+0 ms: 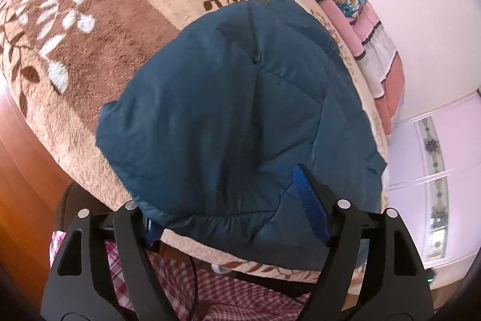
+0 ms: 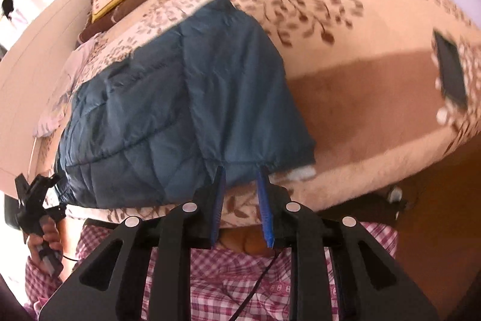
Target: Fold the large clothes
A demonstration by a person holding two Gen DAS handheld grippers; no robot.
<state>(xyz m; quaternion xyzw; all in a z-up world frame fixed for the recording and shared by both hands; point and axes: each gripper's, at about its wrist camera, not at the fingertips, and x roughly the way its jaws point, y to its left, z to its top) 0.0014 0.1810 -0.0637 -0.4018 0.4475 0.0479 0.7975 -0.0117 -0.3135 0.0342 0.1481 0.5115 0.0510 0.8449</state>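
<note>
Left gripper [image 1: 237, 218] is spread wide over the quilted teal jacket [image 1: 240, 110]; right gripper [image 2: 242, 194] is partly open at the hem, contact apparently absent.

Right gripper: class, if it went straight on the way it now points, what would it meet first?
Probably the near hem of the blue quilted jacket on the bed blanket; the open right gripper has its fingertips at that edge, though contact is unclear.

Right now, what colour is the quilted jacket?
Dark teal blue quilted jacket; clearest in the left wrist view.
</note>
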